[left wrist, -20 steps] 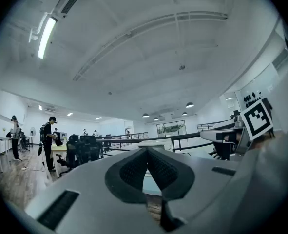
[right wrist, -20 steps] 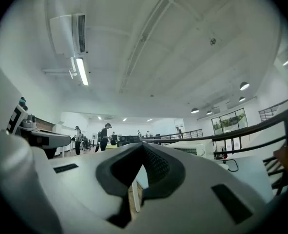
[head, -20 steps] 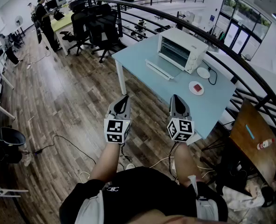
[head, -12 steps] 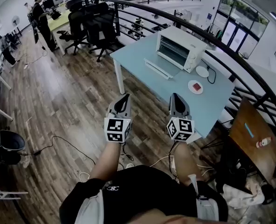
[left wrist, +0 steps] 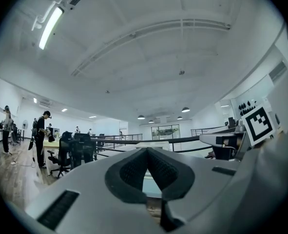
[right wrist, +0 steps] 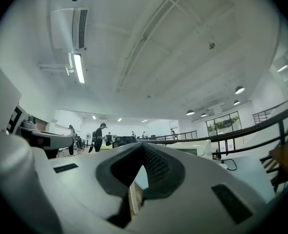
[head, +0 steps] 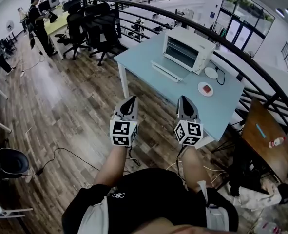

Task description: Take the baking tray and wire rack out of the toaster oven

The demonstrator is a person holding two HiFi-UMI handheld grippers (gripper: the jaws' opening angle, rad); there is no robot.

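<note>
White toaster oven — well beyond both shut jaws

Bright, even daylight from windows plus ceiling tube; strong fisheye warp, dark vignetted corners.

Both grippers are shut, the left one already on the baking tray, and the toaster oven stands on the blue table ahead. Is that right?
Not quite. The left gripper is shut but on nothing: the left gripper view shows its jaws together with nothing between them. The right gripper is shut too, and the toaster oven stands on the blue table ahead.
</note>
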